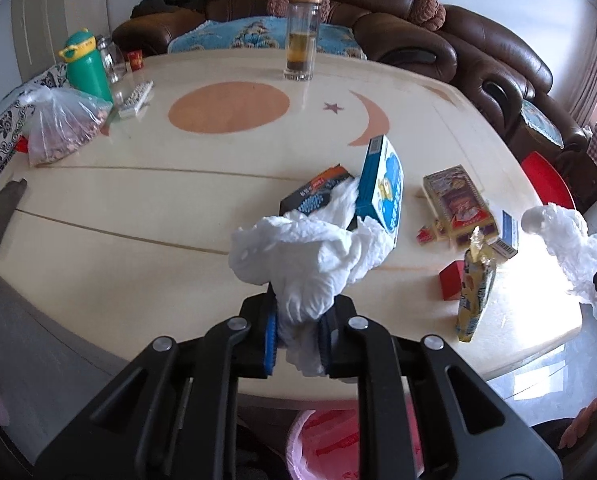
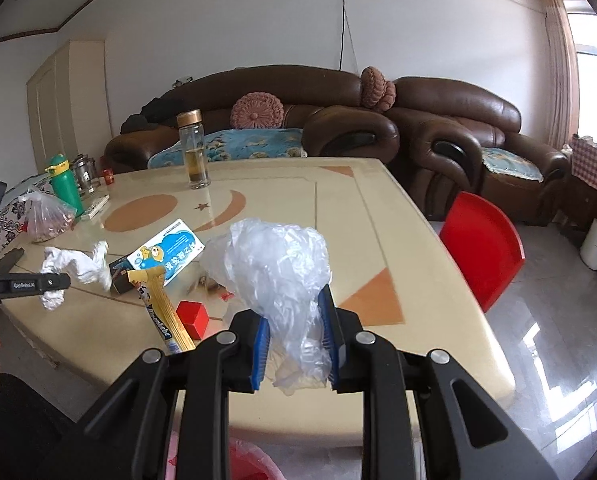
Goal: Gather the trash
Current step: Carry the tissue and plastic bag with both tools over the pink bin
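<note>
My left gripper is shut on a crumpled white tissue and holds it above the table's near edge; the tissue also shows in the right wrist view. My right gripper is shut on a crumpled clear plastic bag, which also shows in the left wrist view. On the table lie a blue box, a dark box, a gold-purple box, a yellow wrapper and a red cube. A pink-lined bin stands below the table edge.
A glass tea bottle, a green bottle, a bag of snacks and a remote stand at the far side. A brown sofa lies behind. A red chair stands at the right.
</note>
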The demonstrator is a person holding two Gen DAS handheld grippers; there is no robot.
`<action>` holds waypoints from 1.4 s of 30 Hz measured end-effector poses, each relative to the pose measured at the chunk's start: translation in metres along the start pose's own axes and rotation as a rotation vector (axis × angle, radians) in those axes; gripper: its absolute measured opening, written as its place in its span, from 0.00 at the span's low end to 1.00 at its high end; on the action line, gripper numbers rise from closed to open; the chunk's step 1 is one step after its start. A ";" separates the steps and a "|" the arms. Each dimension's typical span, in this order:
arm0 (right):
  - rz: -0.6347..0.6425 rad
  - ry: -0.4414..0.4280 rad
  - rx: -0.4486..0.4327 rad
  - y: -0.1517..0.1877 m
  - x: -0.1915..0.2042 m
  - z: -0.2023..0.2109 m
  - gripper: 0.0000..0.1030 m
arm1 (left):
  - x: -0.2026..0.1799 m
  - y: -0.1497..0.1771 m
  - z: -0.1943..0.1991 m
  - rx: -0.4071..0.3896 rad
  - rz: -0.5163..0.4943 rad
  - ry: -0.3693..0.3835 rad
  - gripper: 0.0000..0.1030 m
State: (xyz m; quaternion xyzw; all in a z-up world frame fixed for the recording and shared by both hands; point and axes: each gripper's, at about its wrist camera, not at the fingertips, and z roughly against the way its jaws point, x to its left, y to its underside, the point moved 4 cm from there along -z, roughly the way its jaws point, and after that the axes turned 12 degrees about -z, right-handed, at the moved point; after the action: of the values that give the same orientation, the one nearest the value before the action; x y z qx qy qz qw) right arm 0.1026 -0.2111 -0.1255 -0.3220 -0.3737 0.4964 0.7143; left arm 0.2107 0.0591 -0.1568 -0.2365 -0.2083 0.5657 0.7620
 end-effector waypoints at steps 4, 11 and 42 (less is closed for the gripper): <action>0.009 0.010 -0.014 -0.001 0.003 0.010 0.22 | -0.003 0.002 0.012 -0.012 -0.007 0.007 0.16; 0.017 0.000 -0.033 -0.006 0.007 0.033 0.22 | -0.010 0.005 0.035 -0.040 -0.032 0.013 0.16; 0.067 -0.087 -0.074 0.004 0.033 0.158 0.22 | -0.055 0.048 0.155 -0.194 -0.190 0.058 0.16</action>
State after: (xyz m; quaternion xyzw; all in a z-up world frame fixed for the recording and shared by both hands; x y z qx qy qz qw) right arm -0.0261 -0.1642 -0.0405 -0.3388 -0.4115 0.5192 0.6681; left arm 0.0683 0.0376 -0.0634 -0.3047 -0.2614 0.4613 0.7912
